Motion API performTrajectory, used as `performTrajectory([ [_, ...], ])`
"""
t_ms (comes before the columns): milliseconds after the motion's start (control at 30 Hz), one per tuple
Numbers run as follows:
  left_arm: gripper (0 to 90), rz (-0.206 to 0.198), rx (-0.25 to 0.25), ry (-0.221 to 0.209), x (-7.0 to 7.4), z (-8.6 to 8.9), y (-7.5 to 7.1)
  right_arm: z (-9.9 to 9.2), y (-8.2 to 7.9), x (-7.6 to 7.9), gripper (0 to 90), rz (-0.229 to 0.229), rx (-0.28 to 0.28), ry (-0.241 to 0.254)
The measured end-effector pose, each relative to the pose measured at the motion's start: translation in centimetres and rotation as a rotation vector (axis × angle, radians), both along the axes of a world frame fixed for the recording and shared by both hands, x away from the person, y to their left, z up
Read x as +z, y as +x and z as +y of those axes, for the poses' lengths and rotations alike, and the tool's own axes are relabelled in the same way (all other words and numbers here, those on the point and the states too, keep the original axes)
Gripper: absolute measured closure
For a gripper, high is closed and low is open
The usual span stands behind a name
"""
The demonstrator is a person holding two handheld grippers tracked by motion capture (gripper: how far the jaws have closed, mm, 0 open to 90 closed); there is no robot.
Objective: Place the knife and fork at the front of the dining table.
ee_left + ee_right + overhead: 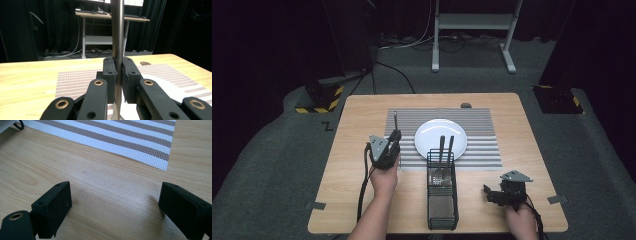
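Left tool (pixel 393 136) is clamping a slim metal utensil handle (pixel 117 37), jaws pinched tight on it from both sides. The handle is standing upright, its upper end pointing toward the far edge of the desk (pixel 362 165) in the high view. Which utensil it is cannot be told; the working end is hidden below the jaws.

Right tool (pixel 490 192) is hovering low over bare wood near the desk's right front corner, jaws spread wide with nothing between them. The corner of the striped placemat (pixel 130 137) is lying just ahead of it.

White plate (pixel 441 135) is sitting on the placemat. Black wire caddy (pixel 442 200) is standing just in front of the plate, with two dark handles (pixel 446 147) rising from it.

A "Z" mark (pixel 328 126) is showing on the floor left of the desk. No other writing is legible.
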State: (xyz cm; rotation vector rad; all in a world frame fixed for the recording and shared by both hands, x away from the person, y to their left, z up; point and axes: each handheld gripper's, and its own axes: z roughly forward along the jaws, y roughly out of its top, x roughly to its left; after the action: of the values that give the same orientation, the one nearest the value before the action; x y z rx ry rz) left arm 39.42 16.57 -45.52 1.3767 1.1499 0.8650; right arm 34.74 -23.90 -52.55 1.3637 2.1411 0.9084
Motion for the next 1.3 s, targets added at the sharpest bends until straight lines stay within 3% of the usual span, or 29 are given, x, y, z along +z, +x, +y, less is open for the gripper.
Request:
performTrajectory([
  [333,82.1,0.021,0.001,0.0,-0.6,-0.2,1.3,0.0,0.0,0.0,10.8,0.002,0.001,-0.001],
  [667,82.4,0.068,0.005,0.014,-1.2,-1.2,4.0,0.0,0.0,0.0,10.8,0.001,0.0,-0.001],
  [1000,82.5,0.115,0.047,-0.047,-2.3,-1.1,6.0,0.0,0.0,0.0,10.9,0.001,0.0,-0.001],
  [1300,82.3,0.181,0.075,-0.063,-3.0,-0.9,7.7,0.0,0.0,0.0,11.1,0.002,-0.001,0.001],
])
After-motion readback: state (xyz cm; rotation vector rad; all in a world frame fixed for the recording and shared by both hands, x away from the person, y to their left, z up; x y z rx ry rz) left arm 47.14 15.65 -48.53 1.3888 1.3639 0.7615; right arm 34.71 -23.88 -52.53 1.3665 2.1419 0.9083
